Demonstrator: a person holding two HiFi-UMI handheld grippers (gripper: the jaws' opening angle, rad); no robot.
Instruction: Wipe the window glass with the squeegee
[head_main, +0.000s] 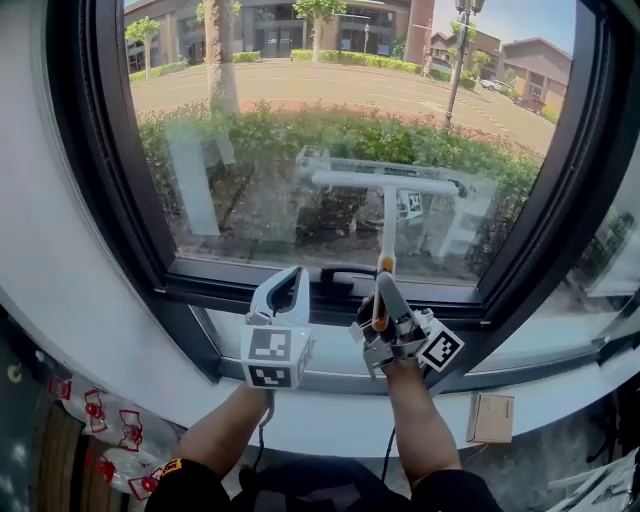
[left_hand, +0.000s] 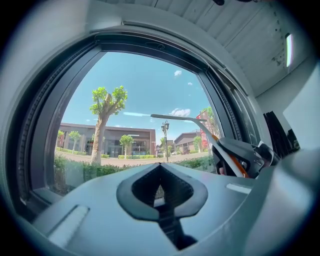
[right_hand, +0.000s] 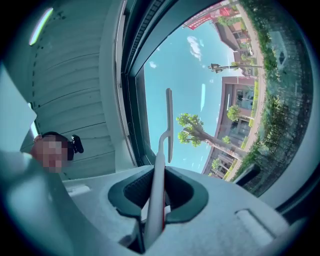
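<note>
Squeegee, place: the squeegee (head_main: 385, 184) is standing upright at the centre of the head view. Its crossbar is lying level across the lower half of the window glass (head_main: 260, 110), and its shaft is running down to the right hand-held gripper (head_main: 385, 300).
Contact with the glass: a faint reflection is showing just above the crossbar, so it is probably lying on the pane or just off it; the views are not settling which.
Right hand-held gripper: it is pinching the lower shaft between its dark pads, at the stretch carrying the orange marking.
Left hand-held gripper (left_hand: 161, 186): its jaws are pressing together on nothing. It is hanging just beside the right one at the lower centre of the head view, apart from the squeegee.
Shape: it is forming a slim T, a long narrow bar crossing a thin straight shaft.
Material: the surface is showing white and smooth; plastic or painted metal is not telling apart.
Handling, judged: it is looking light and stiff. With the bar so far above the grip, the shaft is likely acting as a lever, and its smooth surface may be prone to twisting between the pads.
Where to hold, judged: low on the handle is suiting reach, while a second hold higher on the shaft would be steadying the bar.
Glass: it is looking hard, smooth and reflective, with trees and a road showing through.
Window frame (head_main: 120, 190): it is showing dark and matte, curving down the left of the frame.
</note>
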